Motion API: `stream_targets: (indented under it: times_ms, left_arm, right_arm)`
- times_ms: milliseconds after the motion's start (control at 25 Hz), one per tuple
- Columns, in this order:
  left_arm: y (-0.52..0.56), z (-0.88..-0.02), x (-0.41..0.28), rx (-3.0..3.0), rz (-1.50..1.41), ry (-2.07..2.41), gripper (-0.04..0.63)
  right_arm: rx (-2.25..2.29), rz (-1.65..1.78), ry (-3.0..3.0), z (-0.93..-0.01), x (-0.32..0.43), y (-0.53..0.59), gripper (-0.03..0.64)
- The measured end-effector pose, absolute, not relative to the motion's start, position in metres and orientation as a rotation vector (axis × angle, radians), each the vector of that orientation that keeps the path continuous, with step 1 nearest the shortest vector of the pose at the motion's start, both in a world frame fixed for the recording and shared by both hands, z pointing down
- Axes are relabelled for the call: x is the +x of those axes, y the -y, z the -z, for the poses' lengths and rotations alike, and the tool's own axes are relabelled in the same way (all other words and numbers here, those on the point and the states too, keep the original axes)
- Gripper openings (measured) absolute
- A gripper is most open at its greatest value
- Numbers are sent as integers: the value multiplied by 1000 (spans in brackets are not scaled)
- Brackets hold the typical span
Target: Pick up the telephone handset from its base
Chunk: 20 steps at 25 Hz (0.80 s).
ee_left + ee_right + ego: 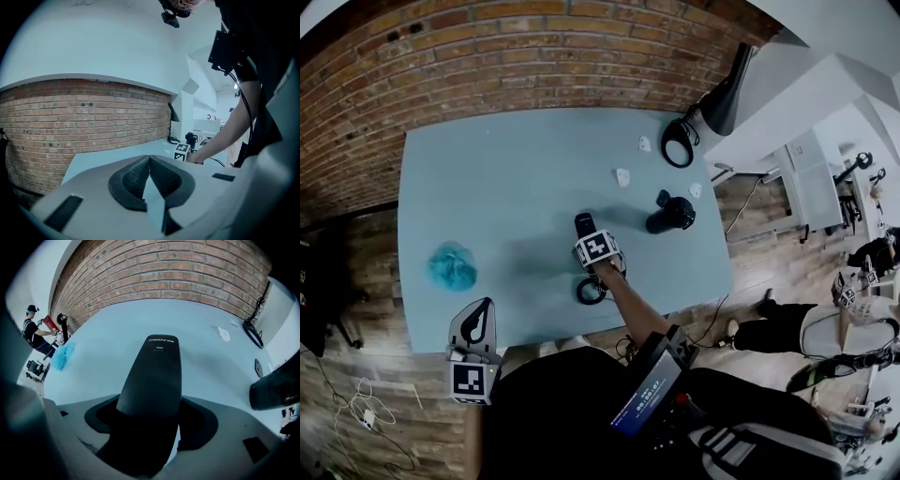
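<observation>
Handset (154, 376): black, long, smooth-backed, with small white print at the far end. Near the middle of the desk (506, 187) front edge, far end toward the brick wall (487, 56).
Cord (591, 291): black coil at the front edge.
Surroundings: blue mesh puff (452, 265) toward the left edge, black cup (670, 216) toward the right edge, white scraps (622, 176) and black lamp (717, 94) near the back right corner. All well apart from the handset.
Right gripper (153, 420): steeply down over the handset, jaws wide astride its near end, a sliver of desk showing beside one pad.
Left gripper (149, 161): off the front left corner, jaws together, empty.

Black handset (154, 380), pale blue table (506, 187), red-brick wall (516, 47), teal puff (452, 266)
</observation>
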<state>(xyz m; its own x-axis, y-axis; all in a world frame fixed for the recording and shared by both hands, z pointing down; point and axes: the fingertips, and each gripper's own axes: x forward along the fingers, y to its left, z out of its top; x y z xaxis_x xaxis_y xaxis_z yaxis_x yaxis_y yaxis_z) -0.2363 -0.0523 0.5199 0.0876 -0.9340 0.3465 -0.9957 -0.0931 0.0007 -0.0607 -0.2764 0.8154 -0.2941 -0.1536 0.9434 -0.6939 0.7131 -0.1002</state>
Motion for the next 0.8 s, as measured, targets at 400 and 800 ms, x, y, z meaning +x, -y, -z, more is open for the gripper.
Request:
stream_targets:
  times_ms: [400,800]
  left_arm:
    - [55,-522,-236,2118,-349,1956,0]
    - [61,-524,-232,2131,-355,1927,0]
  right_arm:
    - [730,-597,1832,-807,-56,279,310]
    - [732,-547,1870,-797,-58,278,278]
